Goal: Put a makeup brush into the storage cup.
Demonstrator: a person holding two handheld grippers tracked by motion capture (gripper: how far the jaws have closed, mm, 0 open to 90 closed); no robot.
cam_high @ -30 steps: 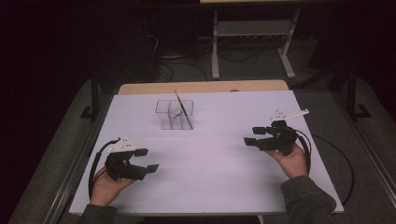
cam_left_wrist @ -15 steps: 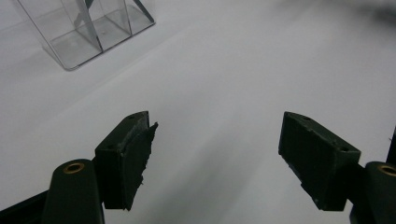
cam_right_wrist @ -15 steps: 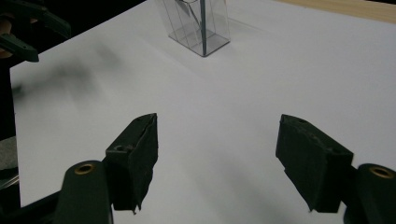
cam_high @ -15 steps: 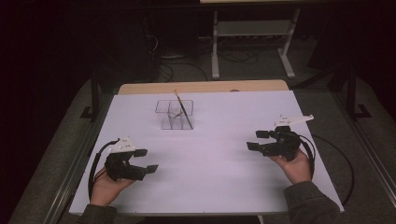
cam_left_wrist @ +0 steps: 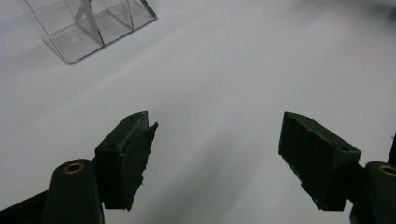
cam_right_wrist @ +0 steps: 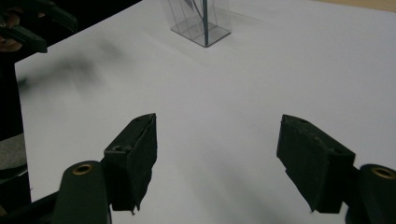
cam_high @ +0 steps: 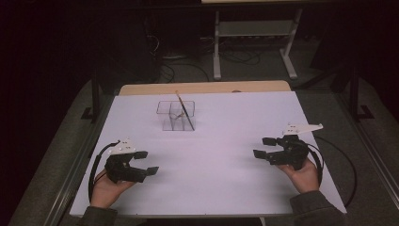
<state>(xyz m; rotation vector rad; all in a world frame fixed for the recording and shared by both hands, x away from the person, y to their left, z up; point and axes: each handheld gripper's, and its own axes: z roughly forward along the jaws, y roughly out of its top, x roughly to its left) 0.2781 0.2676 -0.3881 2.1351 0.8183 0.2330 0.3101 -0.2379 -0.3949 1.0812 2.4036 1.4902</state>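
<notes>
A clear divided holder (cam_high: 178,116) stands toward the far middle of the white surface (cam_high: 226,188), with a thin stick-like tool (cam_high: 184,109), perhaps a brush, leaning inside it, tipped along a far-to-near line. The left gripper (cam_high: 145,163) and right gripper (cam_high: 264,148) rest near the front corners, both with jaws spread and empty. The holder lies ahead and inward of each; the left hand looks slightly nearer.
</notes>
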